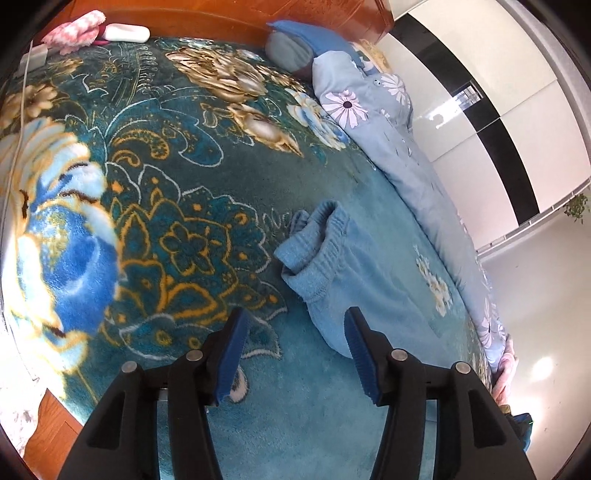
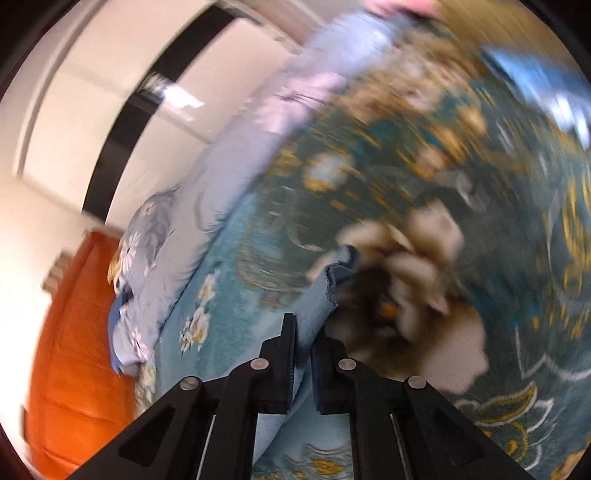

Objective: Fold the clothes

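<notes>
Light blue fleece trousers (image 1: 343, 273) lie on the teal floral blanket (image 1: 177, 177), elastic waistband toward the bed's middle. My left gripper (image 1: 295, 354) is open, hovering just in front of the trousers, its right pad (image 1: 360, 354) over the fabric's near edge. In the blurred right wrist view my right gripper (image 2: 303, 360) is shut on a strip of the light blue trousers (image 2: 317, 295), which rises from between the fingers toward a hem end.
A pale blue flowered quilt (image 1: 391, 147) runs along the bed's far side, with a blue pillow (image 1: 295, 48) at the wooden headboard (image 1: 221, 14). A pink cloth (image 1: 74, 31) and white object (image 1: 127, 33) sit at the head. White and black wardrobe doors (image 1: 480, 110) stand beyond.
</notes>
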{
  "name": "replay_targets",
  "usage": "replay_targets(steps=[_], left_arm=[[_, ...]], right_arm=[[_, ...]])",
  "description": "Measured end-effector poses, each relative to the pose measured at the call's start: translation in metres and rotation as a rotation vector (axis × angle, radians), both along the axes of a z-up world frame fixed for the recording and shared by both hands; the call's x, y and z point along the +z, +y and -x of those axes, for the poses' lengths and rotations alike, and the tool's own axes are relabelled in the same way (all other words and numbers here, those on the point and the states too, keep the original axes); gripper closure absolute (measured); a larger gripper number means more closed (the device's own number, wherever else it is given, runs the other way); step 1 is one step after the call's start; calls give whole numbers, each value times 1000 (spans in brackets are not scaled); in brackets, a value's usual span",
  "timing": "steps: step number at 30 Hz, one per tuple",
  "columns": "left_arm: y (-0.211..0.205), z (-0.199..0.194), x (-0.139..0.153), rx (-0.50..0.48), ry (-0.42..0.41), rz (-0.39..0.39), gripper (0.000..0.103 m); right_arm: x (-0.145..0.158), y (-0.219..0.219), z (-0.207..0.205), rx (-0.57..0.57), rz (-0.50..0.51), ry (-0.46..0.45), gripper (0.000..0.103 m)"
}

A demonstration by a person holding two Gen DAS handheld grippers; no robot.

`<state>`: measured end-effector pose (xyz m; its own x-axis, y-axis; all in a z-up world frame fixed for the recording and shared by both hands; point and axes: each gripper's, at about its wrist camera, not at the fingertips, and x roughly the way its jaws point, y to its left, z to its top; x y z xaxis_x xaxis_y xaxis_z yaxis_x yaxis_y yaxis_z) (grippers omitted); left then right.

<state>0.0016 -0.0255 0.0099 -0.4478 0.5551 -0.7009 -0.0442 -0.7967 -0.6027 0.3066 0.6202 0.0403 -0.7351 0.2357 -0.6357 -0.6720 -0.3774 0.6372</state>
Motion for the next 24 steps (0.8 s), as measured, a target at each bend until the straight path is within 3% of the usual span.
replay_targets(steps=[5,10,15,24], left_arm=[[-1,-1,-1,0,6,-25,47],[-1,-2,5,-17,34,-49,47],[-7,-3,10,-14,50,-68,47],[-10,-5,7,-19,34,-84,47]], right_arm=[[76,-57,57,202,-303,-99,95],[96,-135,119,399,-447,-159,95],[81,-212,167,572,-498,-193,95],[9,-300,206,792,-450,-287,95]])
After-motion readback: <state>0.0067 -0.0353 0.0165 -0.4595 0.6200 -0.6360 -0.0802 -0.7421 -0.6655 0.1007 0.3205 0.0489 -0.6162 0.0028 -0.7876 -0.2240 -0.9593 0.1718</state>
